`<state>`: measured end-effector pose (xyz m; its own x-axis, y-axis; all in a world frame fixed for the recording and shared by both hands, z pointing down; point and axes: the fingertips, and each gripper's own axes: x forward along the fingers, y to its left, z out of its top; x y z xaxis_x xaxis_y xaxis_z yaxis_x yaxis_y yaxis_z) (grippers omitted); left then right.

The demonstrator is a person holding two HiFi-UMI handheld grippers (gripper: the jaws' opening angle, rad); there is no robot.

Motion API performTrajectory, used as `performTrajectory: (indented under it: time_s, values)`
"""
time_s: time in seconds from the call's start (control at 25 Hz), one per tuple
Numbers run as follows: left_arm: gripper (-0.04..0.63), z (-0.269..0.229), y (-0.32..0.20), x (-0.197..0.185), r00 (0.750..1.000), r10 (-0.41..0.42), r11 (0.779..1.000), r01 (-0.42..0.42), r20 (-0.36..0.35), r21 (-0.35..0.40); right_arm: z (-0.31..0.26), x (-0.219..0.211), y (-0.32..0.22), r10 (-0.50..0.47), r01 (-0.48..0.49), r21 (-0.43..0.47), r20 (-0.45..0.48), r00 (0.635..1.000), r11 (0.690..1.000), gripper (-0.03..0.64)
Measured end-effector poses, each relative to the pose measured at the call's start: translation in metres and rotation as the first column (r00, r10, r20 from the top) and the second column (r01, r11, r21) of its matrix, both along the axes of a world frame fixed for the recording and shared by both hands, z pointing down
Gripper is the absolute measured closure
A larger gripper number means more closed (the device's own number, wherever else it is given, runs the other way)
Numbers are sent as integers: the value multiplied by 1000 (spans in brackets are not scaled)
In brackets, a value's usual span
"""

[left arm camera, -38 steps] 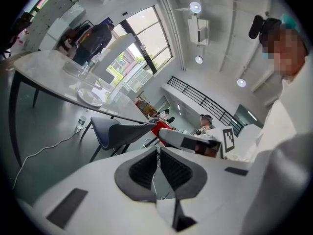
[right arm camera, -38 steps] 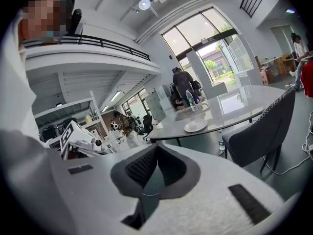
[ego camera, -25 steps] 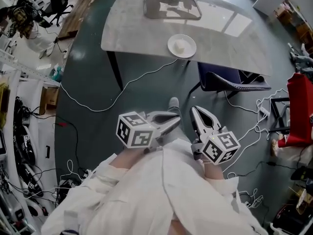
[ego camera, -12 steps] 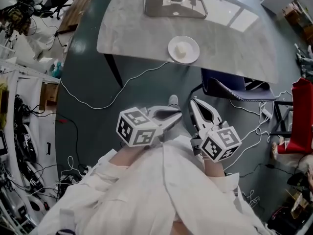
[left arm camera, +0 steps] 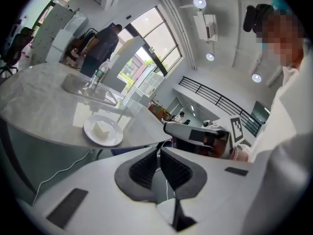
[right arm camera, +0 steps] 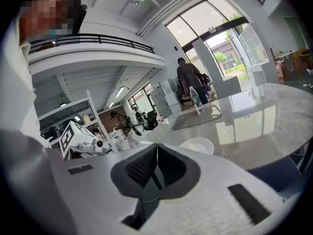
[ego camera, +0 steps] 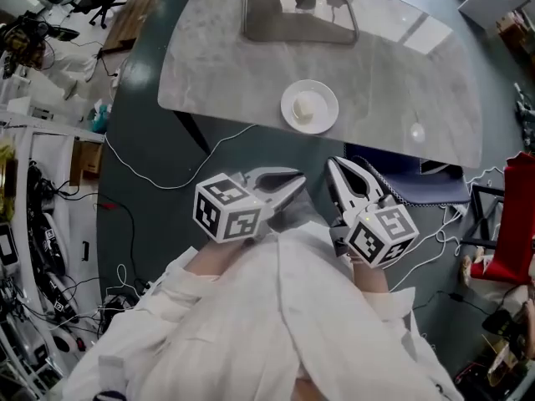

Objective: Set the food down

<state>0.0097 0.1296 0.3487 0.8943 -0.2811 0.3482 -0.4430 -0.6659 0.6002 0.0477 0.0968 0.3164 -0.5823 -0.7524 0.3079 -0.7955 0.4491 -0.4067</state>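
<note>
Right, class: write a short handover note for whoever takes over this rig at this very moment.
Claws: left claw shut, empty; right claw shut, empty. Both are held near the person's body, short of the table.
Things: the food, a pale piece, lies on the white plate, which sits on the table near its front edge. A grey tray sits further back.
Done: the food appears set down.
Left: probably nothing; confirm before moving.

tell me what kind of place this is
Likely a lab or workshop hall: cluttered equipment racks, loose cables across the floor, and a mezzanine railing.
</note>
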Motion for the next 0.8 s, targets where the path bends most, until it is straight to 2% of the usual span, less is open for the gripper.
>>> performTrajectory:
  time_s: [0.2,0.48,0.64,0.8]
  values:
    - [563,-9,-46,11,999,-47,998,47,-4,29,-3,11,-39,-34,34,-3,-13,999,999,612]
    - [563,-11,-92,41,999,-41,998,40,17,41,3,35,-86,-84,83,-30,-36,996,996,612]
    - [563,-10,-115,39,996,-83,995,81,37,53,10,38,-110,-119,117,-51,-34,992,992,612]
    - [563,-7,-132,35,990,-135,990,134,28,35,14,28,-122,-183,181,-55,-45,982,982,612]
